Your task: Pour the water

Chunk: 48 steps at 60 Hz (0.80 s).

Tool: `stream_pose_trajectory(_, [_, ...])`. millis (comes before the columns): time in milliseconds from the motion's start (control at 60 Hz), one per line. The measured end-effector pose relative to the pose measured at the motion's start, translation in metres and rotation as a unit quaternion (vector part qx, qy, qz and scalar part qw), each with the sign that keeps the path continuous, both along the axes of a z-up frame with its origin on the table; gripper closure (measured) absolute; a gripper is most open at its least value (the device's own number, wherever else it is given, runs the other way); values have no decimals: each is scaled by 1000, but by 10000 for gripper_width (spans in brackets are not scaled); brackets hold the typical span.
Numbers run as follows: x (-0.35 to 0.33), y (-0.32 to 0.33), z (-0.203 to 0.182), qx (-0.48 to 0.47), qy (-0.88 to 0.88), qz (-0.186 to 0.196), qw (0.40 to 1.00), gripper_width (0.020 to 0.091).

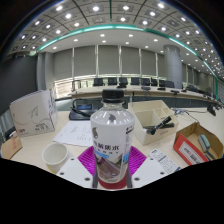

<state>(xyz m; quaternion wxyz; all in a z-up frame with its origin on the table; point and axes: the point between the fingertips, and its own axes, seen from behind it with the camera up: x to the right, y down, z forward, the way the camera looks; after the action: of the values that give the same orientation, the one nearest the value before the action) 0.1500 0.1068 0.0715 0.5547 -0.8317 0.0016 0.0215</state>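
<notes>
Rows of ceiling lights and a long run of grey blinds mark out a meeting room, with dark chairs lined up behind a pale table. Going left to right along the table: a white box stands tilted at the far left, a small white cup sits in front of it, and sheets of paper lie just behind. At the middle a clear water bottle with a white cap and a red-and-white label stands upright between the fingers. The gripper is clamped on it, both pink pads pressing its lower sides. Further right lie an open tray holding dark items and a red carton
</notes>
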Motion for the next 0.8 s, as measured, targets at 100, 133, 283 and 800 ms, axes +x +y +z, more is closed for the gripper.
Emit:
stream_pose_trajectory(100, [-1, 2, -20, -15, -1, 6, 1000, 718])
stream_pose_trajectory(133, [-2, 0, -25, -19, -1, 8, 1000, 718])
stream_pose_trajectory(283, [-2, 2, -27, -7, -10, 14, 1000, 699])
stream_pose_trajectory(800, [3, -58, 10, -67, 18, -28, 997, 242])
